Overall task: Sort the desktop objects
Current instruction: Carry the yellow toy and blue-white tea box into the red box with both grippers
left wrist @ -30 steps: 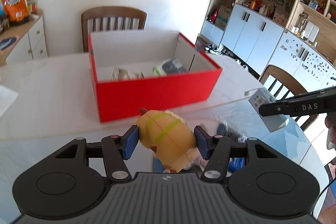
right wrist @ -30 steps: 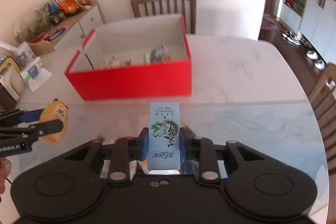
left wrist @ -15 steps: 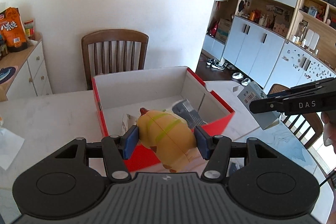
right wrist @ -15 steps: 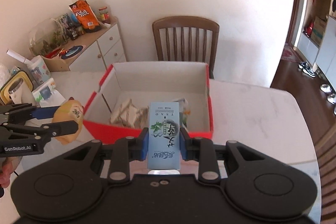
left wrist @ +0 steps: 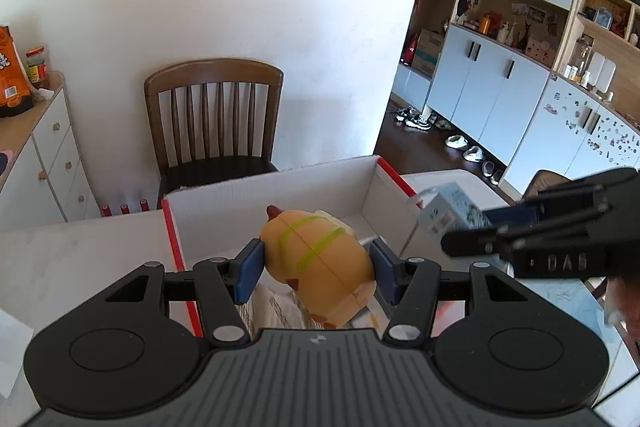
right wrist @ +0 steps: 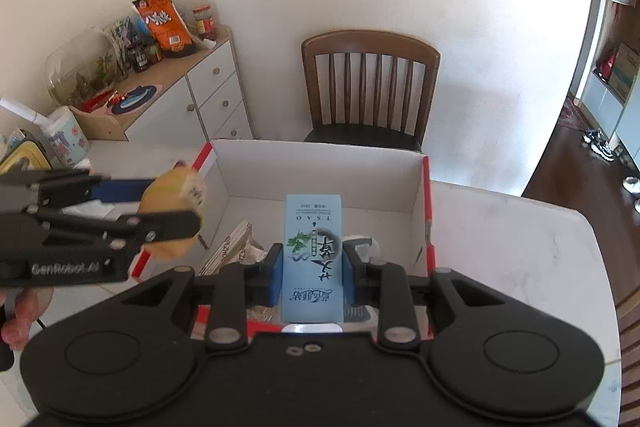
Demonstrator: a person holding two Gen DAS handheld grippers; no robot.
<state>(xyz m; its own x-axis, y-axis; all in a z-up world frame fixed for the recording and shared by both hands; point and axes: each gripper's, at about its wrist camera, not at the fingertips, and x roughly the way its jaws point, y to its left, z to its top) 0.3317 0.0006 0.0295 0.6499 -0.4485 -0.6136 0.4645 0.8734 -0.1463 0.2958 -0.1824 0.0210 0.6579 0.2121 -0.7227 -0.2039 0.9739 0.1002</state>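
Note:
A yellow toy figure with green stripes sits clamped between the blue pads of my left gripper, held above the left part of the red cardboard box. In the right wrist view the same toy hangs over the box's left wall. My right gripper is shut on a light blue carton with printed characters, held over the box's white inside. That carton shows at the right of the left wrist view. Papers and small items lie in the box.
A brown wooden chair stands behind the box at the white table. A white drawer cabinet with snack bags stands at the left. A person's hand holds the left gripper. Wall cupboards line the right.
Both grippers have moved forward and upward from in front of the box to over it, each still holding its object. The box's inside now lies beneath them.

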